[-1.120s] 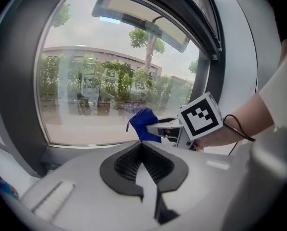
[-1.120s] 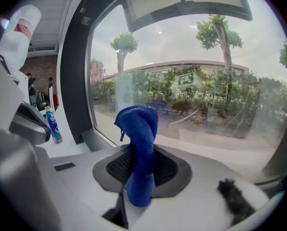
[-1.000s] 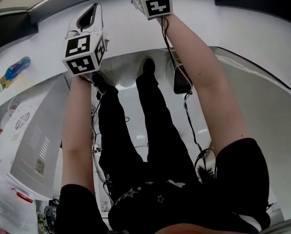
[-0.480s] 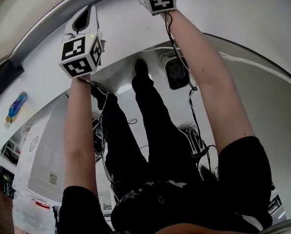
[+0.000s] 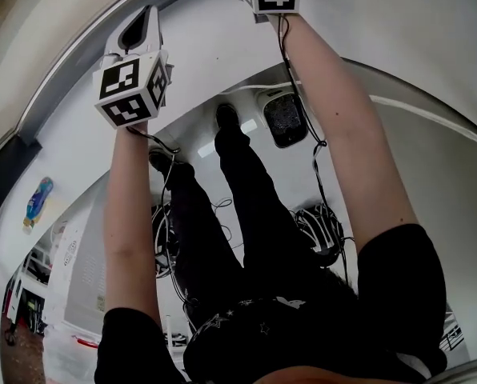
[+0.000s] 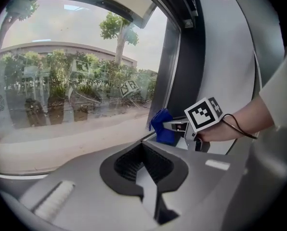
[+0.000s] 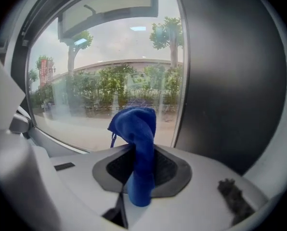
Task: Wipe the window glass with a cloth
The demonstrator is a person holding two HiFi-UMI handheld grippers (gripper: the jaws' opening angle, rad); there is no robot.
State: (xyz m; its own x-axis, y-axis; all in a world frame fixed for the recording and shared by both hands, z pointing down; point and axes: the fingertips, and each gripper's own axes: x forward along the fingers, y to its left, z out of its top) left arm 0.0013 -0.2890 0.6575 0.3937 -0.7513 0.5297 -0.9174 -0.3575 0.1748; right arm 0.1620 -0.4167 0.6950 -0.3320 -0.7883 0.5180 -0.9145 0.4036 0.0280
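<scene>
**A blue cloth [image 7: 136, 138] is held up before the window glass [image 7: 100, 81], clamped in the right gripper [image 7: 138, 179].**

The cloth is pinched between the right gripper's closed jaws. Its bunched upper end stands above them, and a short tail hangs below the grip. It is seen in front of the pane's lower corner, just beside the dark window frame [image 6: 175, 71]; whether it touches the glass cannot be told. The left gripper [image 6: 144, 174] is raised to the left of the right one and pointed at the same pane, its jaws brought together with nothing between them. Trees and a low building are seen through the glass. From the head view, both of the person's bare arms [image 5: 334, 134] are stretched up toward the window, with dark-trousered legs [image 5: 246, 198] below them.
</scene>
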